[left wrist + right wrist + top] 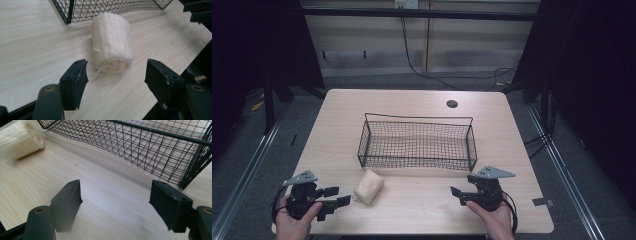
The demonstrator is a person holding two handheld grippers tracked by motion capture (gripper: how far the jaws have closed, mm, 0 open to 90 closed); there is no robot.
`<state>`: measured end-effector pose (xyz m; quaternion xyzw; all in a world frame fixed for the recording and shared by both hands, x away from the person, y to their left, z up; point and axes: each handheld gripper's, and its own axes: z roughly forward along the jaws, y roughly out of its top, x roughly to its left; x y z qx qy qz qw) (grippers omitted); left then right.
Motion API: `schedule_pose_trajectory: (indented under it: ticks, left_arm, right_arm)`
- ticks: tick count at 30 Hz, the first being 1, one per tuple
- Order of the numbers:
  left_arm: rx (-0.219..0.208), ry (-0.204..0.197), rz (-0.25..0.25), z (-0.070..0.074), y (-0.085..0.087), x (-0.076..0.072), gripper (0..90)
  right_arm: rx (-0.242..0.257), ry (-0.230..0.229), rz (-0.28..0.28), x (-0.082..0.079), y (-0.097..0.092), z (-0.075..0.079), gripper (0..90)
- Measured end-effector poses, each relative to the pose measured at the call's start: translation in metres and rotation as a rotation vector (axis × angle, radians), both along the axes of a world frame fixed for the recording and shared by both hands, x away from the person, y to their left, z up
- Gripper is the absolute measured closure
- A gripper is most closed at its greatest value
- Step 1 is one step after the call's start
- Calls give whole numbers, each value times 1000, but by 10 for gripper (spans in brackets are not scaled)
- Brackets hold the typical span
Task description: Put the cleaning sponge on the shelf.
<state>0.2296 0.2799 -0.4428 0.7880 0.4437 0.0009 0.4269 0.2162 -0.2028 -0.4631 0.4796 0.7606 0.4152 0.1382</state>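
Note:
A pale, rolled loofah sponge (368,186) lies on the wooden table (422,210), just in front of the left corner of a black wire basket (417,161). My left gripper (339,195) rests near the table's front left, pointing right at the sponge. In the left gripper view its jaws stand apart, with the sponge (112,45) a short way beyond them and untouched. My right gripper (458,196) sits at the front right, pointing left, open over bare wood (115,186). From the right gripper view the sponge (18,140) is far left and the basket (150,145) is ahead.
The basket holds nothing and stands mid-table. A round cable hole (452,104) sits near the table's back edge. A grey tape strip (543,202) lies at the front right corner. Dark curtains and floor cables (507,75) surround the table.

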Motion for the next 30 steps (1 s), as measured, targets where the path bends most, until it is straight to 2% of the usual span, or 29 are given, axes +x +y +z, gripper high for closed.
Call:
schedule_pose_trajectory:
  ticks: [3,6,9,11,16,18,20,24,25,30]
  left_arm:
    - [3,20,-10,-1,1,2,300]
    - [-12,32,-21,-1,1,2,309]
    - [-10,41,-13,0,-2,3,326]
    - [13,38,-22,2,-5,3,326]
    - [53,44,-51,3,-12,5,316]
    - [75,46,-41,4,-12,5,302]
    - [70,51,-44,5,-11,7,248]
    - [81,68,-51,9,-11,8,244]
    - [90,75,-67,10,-12,9,244]
    - [105,72,-74,16,-18,10,268]
  right_arm:
    - [10,-12,2,-1,0,2,244]
    - [15,-20,3,-3,0,4,244]
    - [3,6,16,-3,0,5,278]
    - [-16,25,32,-3,2,5,278]
    - [4,22,40,-4,3,6,273]
    - [1,23,40,-4,2,7,271]
    - [4,20,36,-4,0,7,269]
    - [2,33,37,-3,0,6,269]
    - [4,33,39,-3,0,6,269]
    - [0,36,46,-3,1,6,269]
